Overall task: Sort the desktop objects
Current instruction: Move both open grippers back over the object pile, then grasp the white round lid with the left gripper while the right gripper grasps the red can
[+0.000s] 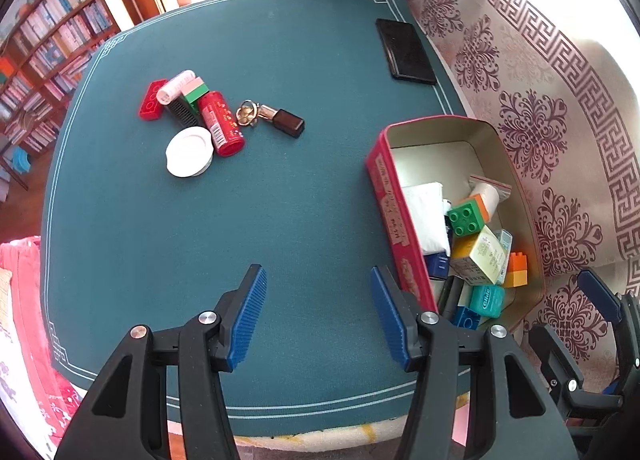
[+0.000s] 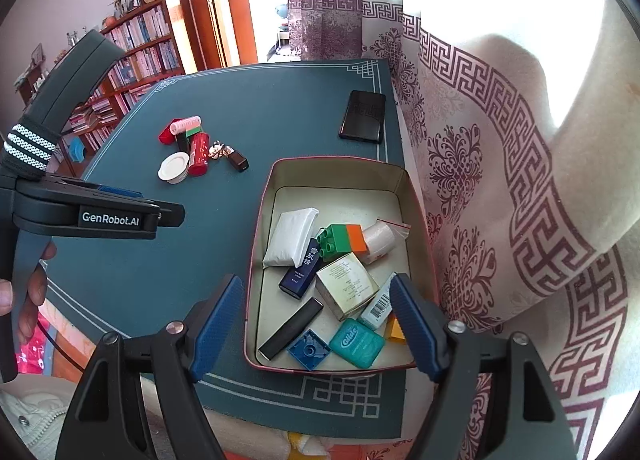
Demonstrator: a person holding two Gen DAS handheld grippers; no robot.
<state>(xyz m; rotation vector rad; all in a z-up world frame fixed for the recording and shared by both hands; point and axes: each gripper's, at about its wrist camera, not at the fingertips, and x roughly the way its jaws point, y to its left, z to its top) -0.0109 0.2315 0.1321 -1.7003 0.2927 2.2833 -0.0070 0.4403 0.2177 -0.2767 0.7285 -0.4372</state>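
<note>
Near the table's right edge, a half-filled red tin (image 2: 256,260) awaits the pile of small objects (image 1: 200,120) left mid-table, both grippers (image 1: 318,316) (image 2: 316,324) hovering, jaws apart and empty.

A home room: packed bookshelf (image 2: 136,44), patterned curtains (image 2: 324,0), green-matted table (image 1: 240,220).

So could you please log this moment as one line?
left hand-held gripper: open, empty | right hand-held gripper: open over tin | pile: unsorted
</note>
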